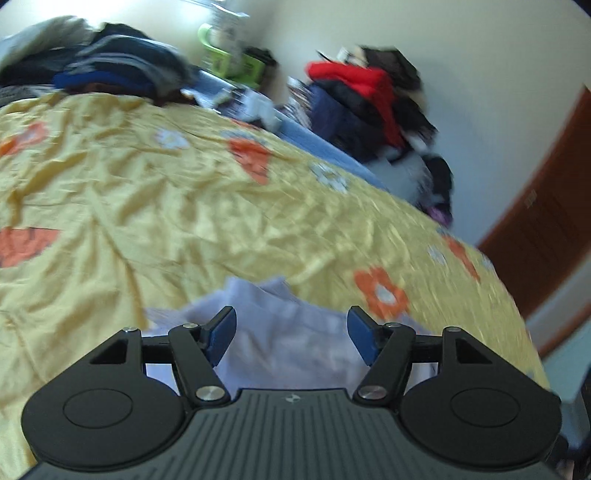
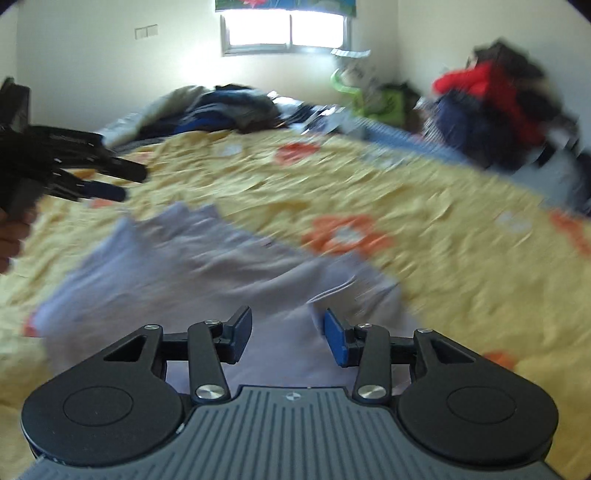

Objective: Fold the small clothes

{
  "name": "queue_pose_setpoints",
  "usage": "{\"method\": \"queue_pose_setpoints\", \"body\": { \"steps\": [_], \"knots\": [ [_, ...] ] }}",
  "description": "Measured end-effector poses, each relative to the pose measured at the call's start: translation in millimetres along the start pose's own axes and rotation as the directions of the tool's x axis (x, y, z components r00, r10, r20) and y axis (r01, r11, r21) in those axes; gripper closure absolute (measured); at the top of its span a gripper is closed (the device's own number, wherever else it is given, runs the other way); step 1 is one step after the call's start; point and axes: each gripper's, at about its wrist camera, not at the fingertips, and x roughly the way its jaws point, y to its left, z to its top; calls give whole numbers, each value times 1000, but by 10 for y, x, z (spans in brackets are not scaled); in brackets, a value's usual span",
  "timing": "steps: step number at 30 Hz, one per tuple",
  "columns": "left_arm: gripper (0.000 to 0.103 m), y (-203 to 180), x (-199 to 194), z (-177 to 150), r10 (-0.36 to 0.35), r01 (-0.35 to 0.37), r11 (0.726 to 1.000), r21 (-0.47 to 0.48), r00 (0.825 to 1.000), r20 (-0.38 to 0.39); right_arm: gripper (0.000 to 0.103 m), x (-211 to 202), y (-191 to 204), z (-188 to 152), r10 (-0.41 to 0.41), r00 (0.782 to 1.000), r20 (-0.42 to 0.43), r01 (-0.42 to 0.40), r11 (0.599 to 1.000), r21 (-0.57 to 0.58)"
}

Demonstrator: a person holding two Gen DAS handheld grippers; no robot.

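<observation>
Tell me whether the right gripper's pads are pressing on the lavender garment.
Apart. In the right wrist view the right gripper stands open, both pads clear of the lavender garment lying flat on the yellow bedspread beneath.

One lilac garment [image 2: 192, 266] on one yellow bedspread [image 2: 424, 229]. Two grippers: right [image 2: 286, 338], left [image 2: 110, 181] over the bedspread's left side. Two clothes heaps: one [image 2: 229, 107] at the bedspread's far end, one [image 2: 498, 110] beyond its right edge. One window [image 2: 286, 31].
</observation>
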Motion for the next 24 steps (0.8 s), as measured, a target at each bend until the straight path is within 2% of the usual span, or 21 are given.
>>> {"method": "queue_pose_setpoints", "body": {
  "steps": [2, 4, 5, 6, 7, 8, 9, 10, 11, 12, 13, 14, 15, 16, 17, 19, 21, 22, 24],
  "knots": [
    [37, -113, 104, -93, -12, 13, 999, 34, 1000, -29, 54, 65, -22, -10, -25, 1000, -7, 25, 1000, 10],
    [37, -178, 208, -163, 6, -3, 998, 57, 999, -53, 54, 126, -111, 16, -145, 989, 15, 145, 989, 1],
    [37, -186, 246, -191, 14, -10, 998, 57, 998, -62, 52, 144, -176, 37, -244, 969, 48, 244, 970, -11],
    [37, -179, 276, -221, 15, -11, 999, 53, 997, -73, 49, 149, -245, 50, -375, 923, 84, 378, 926, -21],
    [37, -168, 289, -247, 10, -6, 999, 48, 997, -80, 42, 151, -307, 75, -495, 862, 109, 500, 866, -18],
    [37, -160, 297, -261, 7, -3, 999, 48, 996, -85, 41, 113, -353, 100, -568, 812, 131, 573, 819, 1],
    [37, -149, 297, -273, 8, -4, 999, 51, 996, -86, 40, 13, -391, 110, -571, 805, 161, 573, 819, 37],
    [37, -143, 303, -281, 15, -10, 998, 59, 996, -87, 40, -111, -420, 104, -524, 830, 190, 521, 851, 72],
    [37, -139, 314, -285, 27, -21, 998, 66, 996, -87, 40, -203, -423, 98, -447, 871, 205, 438, 895, 89],
    [37, -138, 326, -283, 36, -30, 997, 68, 996, -88, 40, -253, -410, 85, -339, 920, 197, 328, 941, 84],
    [37, -131, 339, -283, 41, -36, 997, 64, 995, -87, 39, -248, -375, 76, -227, 958, 172, 219, 973, 69],
    [37, -128, 348, -285, 43, -38, 997, 60, 995, -86, 38, -215, -333, 53, -131, 981, 143, 125, 991, 52],
    [37, -134, 359, -287, 50, -45, 997, 59, 995, -83, 38, -154, -275, 26, -75, 991, 108, 72, 997, 33],
    [37, -146, 365, -299, 60, -55, 996, 64, 995, -80, 36, -67, -199, 13, -64, 996, 67, 64, 998, 8],
    [37, -168, 373, -314, 74, -68, 995, 74, 994, -77, 34, 24, -157, -6, -88, 996, 32, 88, 996, -20],
    [35, -215, 384, -340, 99, -92, 991, 95, 993, -71, 31, 201, -106, -33, -207, 978, -6, 206, 977, -46],
    [33, -256, 379, -359, 115, -108, 988, 112, 991, -62, 27, 232, -189, -51, -309, 951, -3, 309, 951, 26],
    [32, -276, 373, -368, 123, -115, 986, 120, 991, -58, 26, 213, -229, -39, -334, 943, 2, 333, 940, 79],
    [31, -303, 377, -387, 134, -126, 982, 139, 990, -53, 25, 116, -261, -40, -307, 951, 35, 299, 942, 150]
  ]
}}
